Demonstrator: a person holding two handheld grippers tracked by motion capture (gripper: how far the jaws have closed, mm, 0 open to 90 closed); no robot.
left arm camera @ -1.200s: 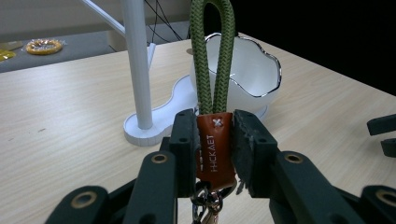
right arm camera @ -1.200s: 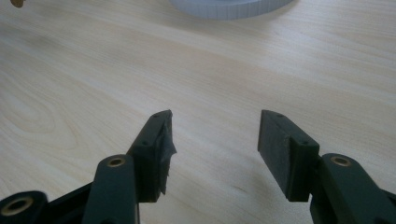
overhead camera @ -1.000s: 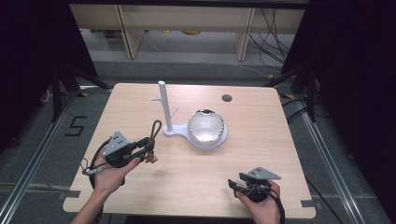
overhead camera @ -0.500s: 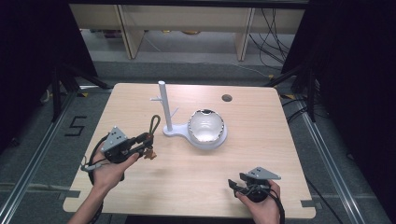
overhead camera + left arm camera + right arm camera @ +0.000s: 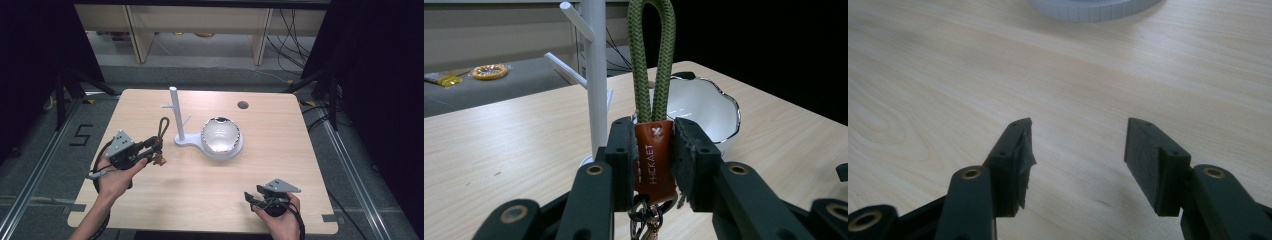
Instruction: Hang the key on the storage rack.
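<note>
My left gripper (image 5: 156,146) (image 5: 654,150) is shut on the brown leather tab of a key strap (image 5: 654,155). The strap's olive green cord loop (image 5: 163,126) (image 5: 652,55) stands up above the jaws, and metal rings hang below the tab. A white peg stand (image 5: 176,116) (image 5: 594,70) with short side arms rises just beyond and right of the loop. Beside it sits a white bowl (image 5: 221,137) (image 5: 704,112) with a wavy silver rim. My right gripper (image 5: 252,196) (image 5: 1078,150) stays low at the table's front right, open, with bare wood between its jaws.
The light wooden table (image 5: 200,190) has a round cable hole (image 5: 243,105) near its back right. Shelving legs and cables stand on the floor behind the table. A person's hands hold both grippers from the near edge.
The left gripper has shifted a little toward the peg stand with the strap upright in it. The right gripper has stayed put.
</note>
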